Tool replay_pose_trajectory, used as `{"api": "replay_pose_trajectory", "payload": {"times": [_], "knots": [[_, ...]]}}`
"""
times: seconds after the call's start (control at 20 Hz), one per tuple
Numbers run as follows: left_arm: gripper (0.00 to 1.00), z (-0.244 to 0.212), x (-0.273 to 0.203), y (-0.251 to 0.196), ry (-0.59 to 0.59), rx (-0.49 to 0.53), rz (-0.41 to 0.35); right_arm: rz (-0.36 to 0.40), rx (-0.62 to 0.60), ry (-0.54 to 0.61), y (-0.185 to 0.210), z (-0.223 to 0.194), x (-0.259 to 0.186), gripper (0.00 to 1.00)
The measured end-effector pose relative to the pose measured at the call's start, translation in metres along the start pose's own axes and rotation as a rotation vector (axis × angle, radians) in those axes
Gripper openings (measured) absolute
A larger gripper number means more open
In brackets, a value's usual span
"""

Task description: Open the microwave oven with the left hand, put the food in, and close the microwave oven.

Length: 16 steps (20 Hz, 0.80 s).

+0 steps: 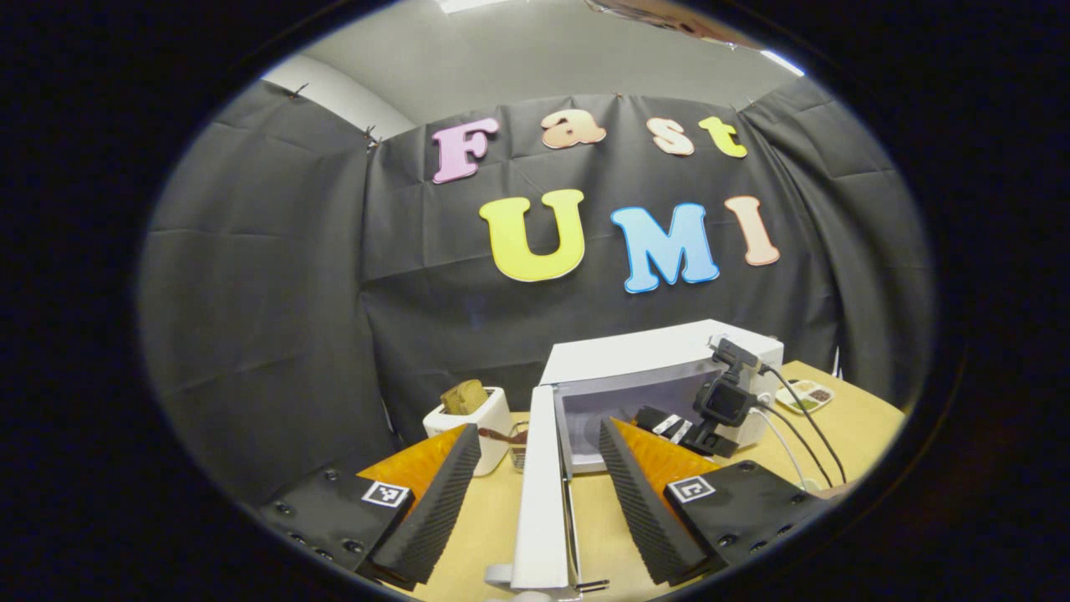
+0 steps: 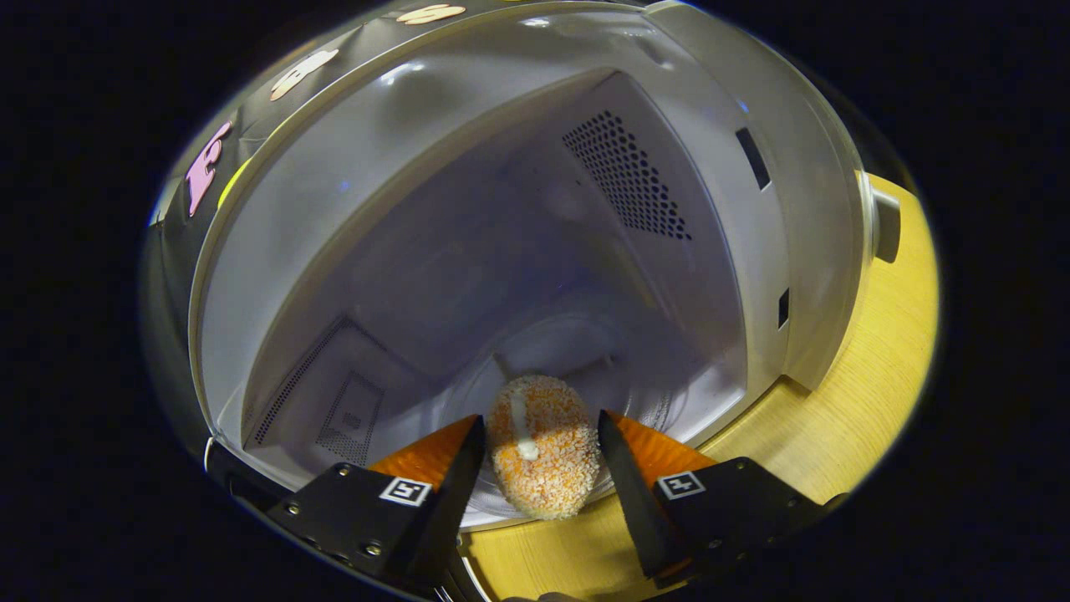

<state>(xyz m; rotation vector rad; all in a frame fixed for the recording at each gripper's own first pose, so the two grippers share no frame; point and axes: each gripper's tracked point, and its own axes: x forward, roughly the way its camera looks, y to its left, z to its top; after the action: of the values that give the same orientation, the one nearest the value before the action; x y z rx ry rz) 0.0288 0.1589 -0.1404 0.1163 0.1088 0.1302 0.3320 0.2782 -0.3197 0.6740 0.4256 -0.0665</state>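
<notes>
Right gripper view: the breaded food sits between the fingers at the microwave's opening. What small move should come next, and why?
Probably carry the breaded food a little deeper, over the turntable, before releasing. It sits at the front lip of the microwave cavity, between the right gripper fingers. The door stands open between the left gripper fingers.

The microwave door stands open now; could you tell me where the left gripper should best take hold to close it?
Probably at the door's free edge, nearest the left gripper. It stands edge-on between the open fingers, hinged at the microwave's left, so come straight forward.
</notes>
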Motion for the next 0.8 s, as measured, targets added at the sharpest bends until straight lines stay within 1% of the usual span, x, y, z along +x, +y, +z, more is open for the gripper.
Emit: {"api": "replay_pose_trajectory", "payload": {"times": [0.05, 0.2, 0.25, 0.35, 0.45, 0.55, 0.6, 0.65, 0.75, 0.8], "knots": [[0.96, 0.002, -0.001, 0.002, -0.002, 0.002, 0.007, -0.003, -0.016, -0.003, -0.001, 0.001, -0.004, 0.96], [0.96, 0.008, -0.001, 0.007, -0.018, 0.004, 0.022, 0.004, -0.088, -0.024, -0.005, 0.012, -0.025, 0.97], [0.99, 0.009, -0.002, 0.011, -0.023, 0.016, 0.030, 0.009, -0.116, -0.037, -0.007, 0.016, -0.034, 0.96], [0.99, 0.013, -0.007, 0.021, -0.035, 0.038, 0.047, 0.019, -0.203, -0.055, -0.011, 0.026, -0.056, 0.96], [0.99, 0.011, -0.010, 0.032, -0.035, 0.038, 0.068, 0.032, -0.285, -0.084, -0.019, 0.043, -0.081, 0.96], [0.96, 0.004, -0.016, 0.044, -0.025, 0.044, 0.087, 0.043, -0.359, -0.121, -0.028, 0.064, -0.108, 0.97], [0.99, 0.001, -0.020, 0.052, -0.018, 0.060, 0.101, 0.051, -0.391, -0.131, -0.033, 0.075, -0.123, 0.97], [0.96, -0.004, -0.023, 0.060, -0.010, 0.075, 0.113, 0.059, -0.421, -0.145, -0.036, 0.086, -0.137, 0.96], [0.96, -0.018, -0.031, 0.074, 0.013, 0.098, 0.132, 0.068, -0.490, -0.184, -0.044, 0.112, -0.167, 0.97], [0.95, -0.026, -0.033, 0.082, 0.028, 0.107, 0.141, 0.083, -0.519, -0.195, -0.044, 0.123, -0.181, 0.96]]}}
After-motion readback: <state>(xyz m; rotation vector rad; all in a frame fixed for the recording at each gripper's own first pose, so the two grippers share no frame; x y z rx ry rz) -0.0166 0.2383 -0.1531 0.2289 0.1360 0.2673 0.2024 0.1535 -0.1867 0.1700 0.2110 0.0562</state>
